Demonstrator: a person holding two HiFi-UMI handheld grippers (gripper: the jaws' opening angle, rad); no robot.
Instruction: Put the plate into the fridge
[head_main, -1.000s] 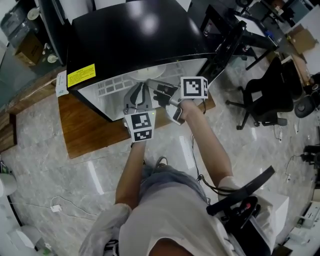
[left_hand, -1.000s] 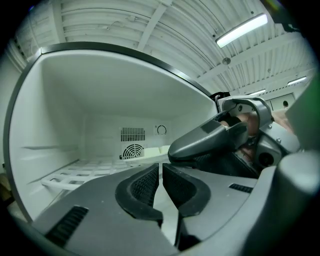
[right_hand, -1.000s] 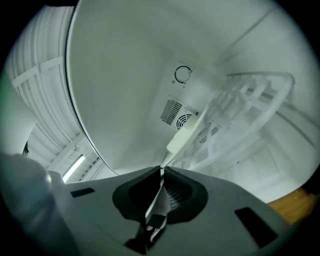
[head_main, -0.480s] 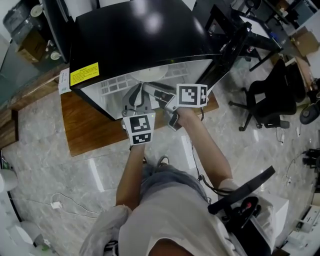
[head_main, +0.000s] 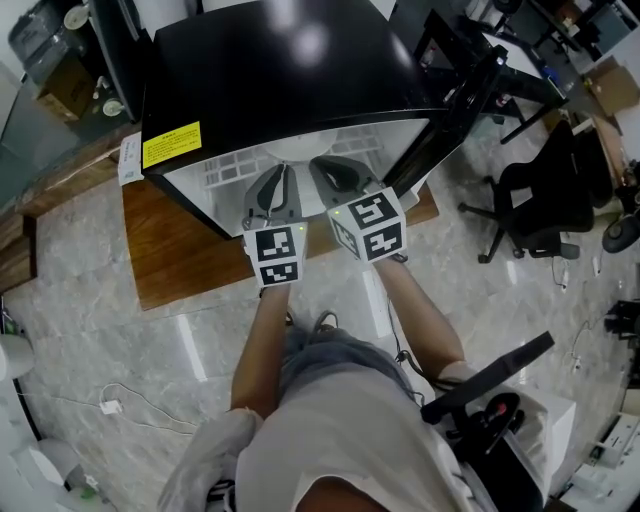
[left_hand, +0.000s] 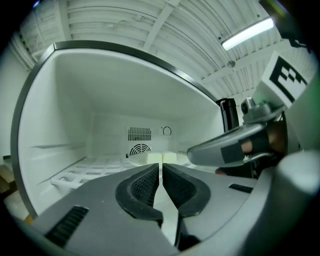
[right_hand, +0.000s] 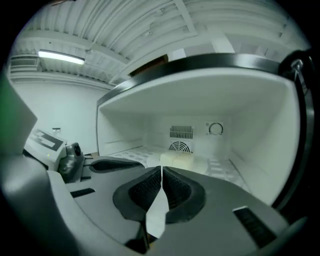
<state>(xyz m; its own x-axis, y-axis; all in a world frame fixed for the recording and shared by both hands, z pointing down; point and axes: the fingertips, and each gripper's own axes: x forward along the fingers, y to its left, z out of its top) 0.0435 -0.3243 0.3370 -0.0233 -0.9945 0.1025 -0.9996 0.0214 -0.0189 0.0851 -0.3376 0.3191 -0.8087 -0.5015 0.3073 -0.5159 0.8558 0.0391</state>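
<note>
The black mini fridge stands open with a white inside. The white plate lies flat on the wire shelf, deep in the compartment, with pale blocks of food on it; the right gripper view shows the food too. Both grippers point into the opening, side by side, just short of the plate. My left gripper is shut with only a thin slit between its pads. My right gripper has just been closing and is shut with nothing in it. Neither touches the plate.
The fridge door hangs open at the right. The fridge sits on a low wooden platform on a marble floor. An office chair stands further right. A fan grille and a dial are on the back wall.
The right gripper has rolled from lying on its side to upright and drawn back a little, now level with the left. The left gripper and the plate have kept still.
</note>
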